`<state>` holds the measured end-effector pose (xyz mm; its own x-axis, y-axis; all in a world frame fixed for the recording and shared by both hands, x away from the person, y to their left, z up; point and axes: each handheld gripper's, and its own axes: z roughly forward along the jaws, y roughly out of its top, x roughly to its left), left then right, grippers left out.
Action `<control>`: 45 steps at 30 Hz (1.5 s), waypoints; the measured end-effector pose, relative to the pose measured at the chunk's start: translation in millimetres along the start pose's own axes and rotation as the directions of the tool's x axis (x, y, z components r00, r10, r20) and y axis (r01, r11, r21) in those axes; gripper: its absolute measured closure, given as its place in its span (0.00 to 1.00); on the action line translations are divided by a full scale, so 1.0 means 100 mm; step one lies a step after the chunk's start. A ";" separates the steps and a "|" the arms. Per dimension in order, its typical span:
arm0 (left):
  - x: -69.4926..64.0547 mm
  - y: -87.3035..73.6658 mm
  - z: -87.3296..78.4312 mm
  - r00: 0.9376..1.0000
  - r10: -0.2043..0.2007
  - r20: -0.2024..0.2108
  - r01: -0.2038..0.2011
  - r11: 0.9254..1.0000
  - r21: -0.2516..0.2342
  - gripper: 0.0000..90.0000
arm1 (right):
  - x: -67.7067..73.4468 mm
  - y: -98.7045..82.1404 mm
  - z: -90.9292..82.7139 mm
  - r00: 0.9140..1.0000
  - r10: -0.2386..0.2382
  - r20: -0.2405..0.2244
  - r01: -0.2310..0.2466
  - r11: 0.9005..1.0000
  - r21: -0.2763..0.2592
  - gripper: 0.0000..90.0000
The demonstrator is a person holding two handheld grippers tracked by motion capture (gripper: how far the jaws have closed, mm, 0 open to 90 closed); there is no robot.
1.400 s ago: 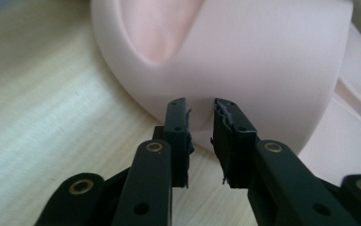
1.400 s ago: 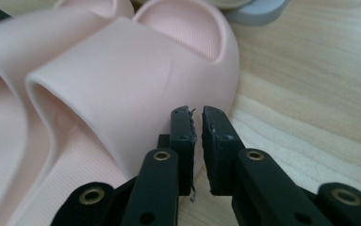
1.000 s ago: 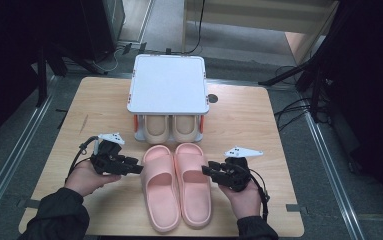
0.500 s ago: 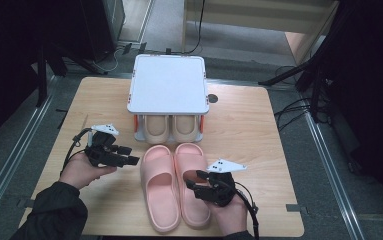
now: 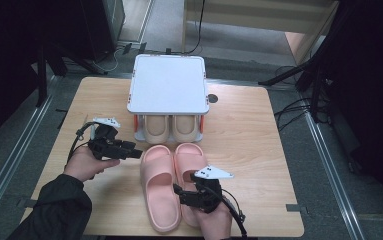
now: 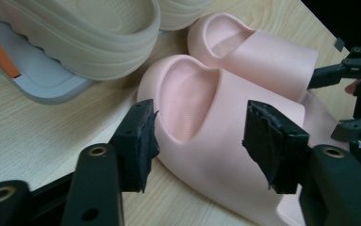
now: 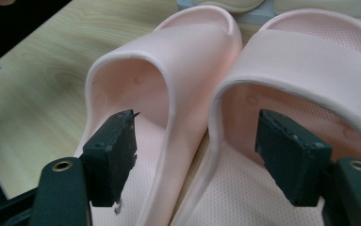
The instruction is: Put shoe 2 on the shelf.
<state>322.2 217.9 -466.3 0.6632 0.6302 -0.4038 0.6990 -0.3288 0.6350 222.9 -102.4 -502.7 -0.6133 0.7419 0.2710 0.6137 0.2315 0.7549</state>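
Lying side by side on the pale wooden tabletop (image 5: 259,150), the two pink foam slide sandals (image 5: 171,185) touch along their inner edges, toes pointing at the small white-topped shoe rack (image 5: 168,82) just beyond them. On that rack's lower shelf sits a pair of beige foam slides (image 5: 171,129), their ends poking out toward the pink pair.

The left gripper (image 5: 129,149) hangs just to the left of the left pink sandal's toe, held in the person's left hand (image 5: 86,162). Its fingers (image 6: 138,141) are spread apart and have just been moving within that spread; in the left gripper view the toe opening of the near pink sandal shows between them, though the pads press on nothing (the sandal lies a little beyond the tips).

The right gripper (image 5: 181,192) is low over the heel end of the pink pair, carried by the right hand (image 5: 214,222) coming in from the bottom edge of the high view. Its fingers (image 7: 114,150) have just been opening and stand wide and released. In the right gripper view they straddle the line where the two sandals meet, one finger over each footbed, gripping neither. A black cable (image 5: 231,207) trails from this gripper.
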 end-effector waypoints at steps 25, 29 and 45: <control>0.02 0.03 0.00 1.000 0.001 -0.019 0.000 1.000 0.014 0.56 | 0.11 0.11 0.49 0.989 -0.016 0.148 0.004 0.997 0.077 0.52; 0.01 0.02 -0.01 1.000 0.001 -0.023 -0.001 1.000 0.009 0.56 | 0.10 0.12 0.49 0.989 -0.013 0.150 0.001 0.997 0.077 0.55; 0.03 0.00 -0.03 1.000 -0.003 -0.031 0.003 1.000 0.003 0.56 | 0.02 0.17 0.40 0.990 0.056 0.130 -0.065 0.996 0.067 0.80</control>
<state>323.2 222.3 -465.6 0.6527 0.6528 -0.3845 0.7015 -0.3289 0.6322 252.0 -72.1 -513.6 -0.5081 0.8292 0.2327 0.6840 0.2244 0.6941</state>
